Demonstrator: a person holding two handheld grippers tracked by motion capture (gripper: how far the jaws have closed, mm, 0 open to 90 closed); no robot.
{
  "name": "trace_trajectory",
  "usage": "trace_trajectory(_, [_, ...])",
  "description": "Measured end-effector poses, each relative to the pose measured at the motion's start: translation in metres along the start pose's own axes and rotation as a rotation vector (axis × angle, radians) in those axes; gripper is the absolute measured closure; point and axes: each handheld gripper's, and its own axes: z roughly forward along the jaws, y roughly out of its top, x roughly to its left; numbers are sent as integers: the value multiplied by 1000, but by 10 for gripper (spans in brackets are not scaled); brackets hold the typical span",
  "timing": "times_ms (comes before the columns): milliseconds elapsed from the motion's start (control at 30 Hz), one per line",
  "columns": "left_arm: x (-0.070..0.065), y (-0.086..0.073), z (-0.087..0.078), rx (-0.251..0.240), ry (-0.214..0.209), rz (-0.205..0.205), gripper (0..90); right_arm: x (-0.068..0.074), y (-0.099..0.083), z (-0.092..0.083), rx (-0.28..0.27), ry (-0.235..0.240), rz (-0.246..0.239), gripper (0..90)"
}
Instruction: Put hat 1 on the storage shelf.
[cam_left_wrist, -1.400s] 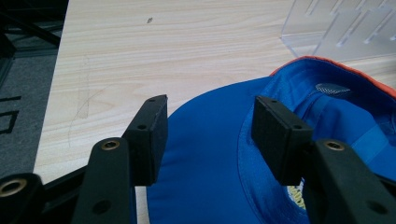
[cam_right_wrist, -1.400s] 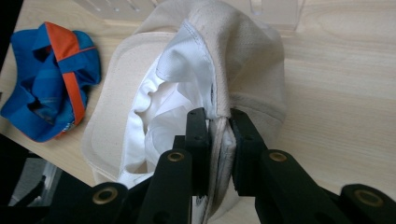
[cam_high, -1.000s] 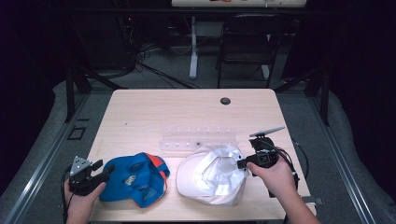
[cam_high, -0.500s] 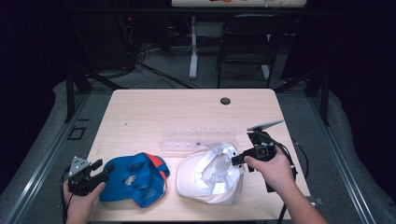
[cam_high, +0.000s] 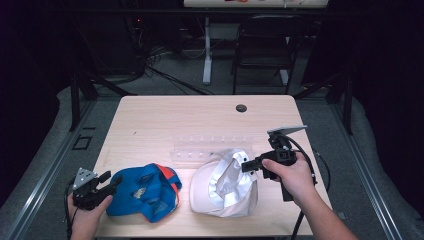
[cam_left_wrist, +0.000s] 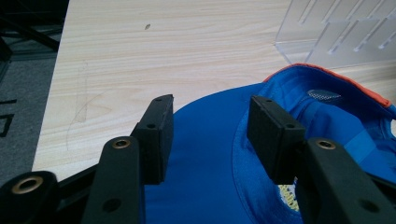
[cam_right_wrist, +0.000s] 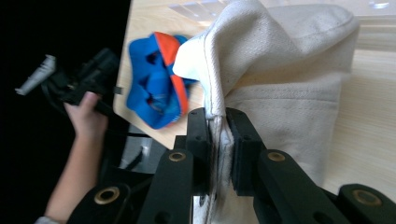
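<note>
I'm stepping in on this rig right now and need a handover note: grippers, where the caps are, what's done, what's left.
Right gripper: shut on the edge of the white cap, lifting that edge off the table.
Left gripper: jaws have just been closing, with the blue cap brim between them, pads not yet pressing.
Both caps lie at the near edge, in front of the clear rack.
Done: white cap gripped.
Left: probably grip the blue cap, then move both.

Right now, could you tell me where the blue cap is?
In the high view the blue cap lies at the table's near left, beside the white cap, its brim between the left gripper's jaws.
</note>
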Motion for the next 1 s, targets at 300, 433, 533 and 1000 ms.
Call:
trace_trajectory(300, [-2, 1, 0, -5, 13, 25, 484, 2, 3, -2, -32, 113, 53, 809])
trace_trajectory(433, [-3, 2, -1, -3, 13, 32, 476, 3, 4, -4, -24, 158, 65, 809])
trace_trajectory(533, [-4, 2, -1, -14, 7, 32, 476, 7, 5, -6, -39, 213, 90, 809])
trace_trajectory(1000, [-10, 9, -6, -15, -53, 34, 489, 7, 9, -12, -86, 351, 116, 808])
